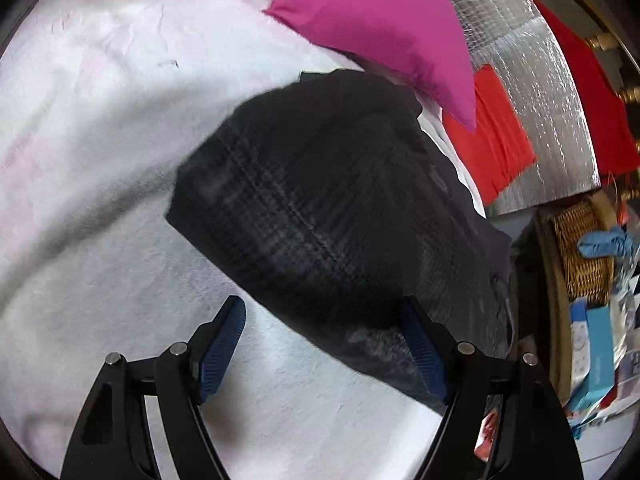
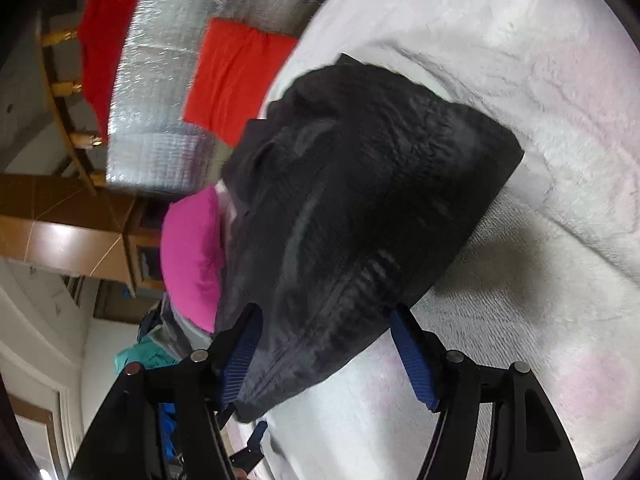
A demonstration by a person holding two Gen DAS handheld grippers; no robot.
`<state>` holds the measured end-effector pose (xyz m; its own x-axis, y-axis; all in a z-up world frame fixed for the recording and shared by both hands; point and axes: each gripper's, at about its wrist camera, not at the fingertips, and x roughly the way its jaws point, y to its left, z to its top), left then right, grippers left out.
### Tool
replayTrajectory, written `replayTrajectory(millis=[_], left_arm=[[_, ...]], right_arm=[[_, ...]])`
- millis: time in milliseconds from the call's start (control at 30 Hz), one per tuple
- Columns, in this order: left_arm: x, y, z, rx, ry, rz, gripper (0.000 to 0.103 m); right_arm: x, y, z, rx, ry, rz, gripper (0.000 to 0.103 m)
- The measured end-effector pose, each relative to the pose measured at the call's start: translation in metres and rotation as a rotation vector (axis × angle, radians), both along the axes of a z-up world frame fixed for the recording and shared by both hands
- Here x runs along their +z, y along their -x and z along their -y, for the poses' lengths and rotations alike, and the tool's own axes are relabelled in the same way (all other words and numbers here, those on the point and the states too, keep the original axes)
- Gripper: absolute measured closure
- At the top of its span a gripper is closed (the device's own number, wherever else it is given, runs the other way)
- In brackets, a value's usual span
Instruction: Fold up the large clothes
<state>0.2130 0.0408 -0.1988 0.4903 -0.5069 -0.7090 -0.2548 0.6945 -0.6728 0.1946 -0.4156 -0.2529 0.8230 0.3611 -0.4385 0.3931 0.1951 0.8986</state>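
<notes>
A black folded garment point(image 1: 320, 200) lies on a white fleecy blanket point(image 1: 100, 120) that covers the bed. My left gripper point(image 1: 326, 340) hovers at its near edge, jaws wide apart: the right blue pad sits over the cloth's corner, the left pad over bare blanket. In the right wrist view the same black garment point(image 2: 360, 200) runs down between the fingers of my right gripper point(image 2: 328, 356). Its jaws stand wide, one blue pad on each side of the cloth's near end, and I see no pinch. The blanket point(image 2: 520, 280) spreads to the right.
A pink pillow point(image 1: 380, 28) rests against the garment's far side. Beyond the bed edge lie a silver foil mat point(image 1: 532, 80) with a red cloth point(image 1: 496, 136), a wicker basket point(image 1: 580, 256) and boxes point(image 1: 592, 360). A wooden cabinet point(image 2: 60, 232) stands at the left.
</notes>
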Motion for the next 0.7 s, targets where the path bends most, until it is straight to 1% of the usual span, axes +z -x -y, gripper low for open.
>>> replayTrajectory(millis=[67,100,200,300,333,400,467,500,600,700], left_arm=[[0.001,0.0,0.003,0.009,-0.004,0.011,0.024],[0.001,0.0,0.004,0.008,-0.003,0.014,0.024],[-0.001,-0.005,0.014,-0.005,0.012,0.016,0.024],[-0.002,-0.009,0.018,-0.01,-0.009,0.019,0.024],[-0.001,-0.009,0.019,-0.007,-0.019,0.02,0.024],[0.002,-0.011,0.026,-0.018,-0.074,0.027,0.024],[0.005,-0.013,0.034,-0.036,-0.125,0.035,0.024],[0.005,-0.014,0.037,-0.04,-0.132,0.032,0.024],[0.001,-0.021,0.038,-0.039,-0.097,0.014,0.018],[-0.002,-0.02,0.027,-0.018,-0.04,0.004,0.017]], right_arm=[[-0.012,-0.004,-0.002,-0.021,-0.062,-0.026,0.031],[-0.012,-0.002,-0.002,-0.047,-0.072,-0.02,0.031],[-0.006,-0.001,-0.002,-0.068,-0.058,0.005,0.029],[-0.011,-0.006,0.0,-0.095,-0.06,0.007,0.029],[-0.011,-0.007,0.001,-0.107,-0.06,0.016,0.029],[-0.007,-0.009,0.003,-0.121,-0.036,0.036,0.029],[-0.004,-0.014,0.003,-0.124,-0.001,0.04,0.029],[-0.003,-0.017,0.003,-0.121,0.026,0.032,0.029],[0.002,-0.024,0.001,-0.119,0.098,0.025,0.029],[0.004,-0.028,0.0,-0.12,0.148,0.011,0.03]])
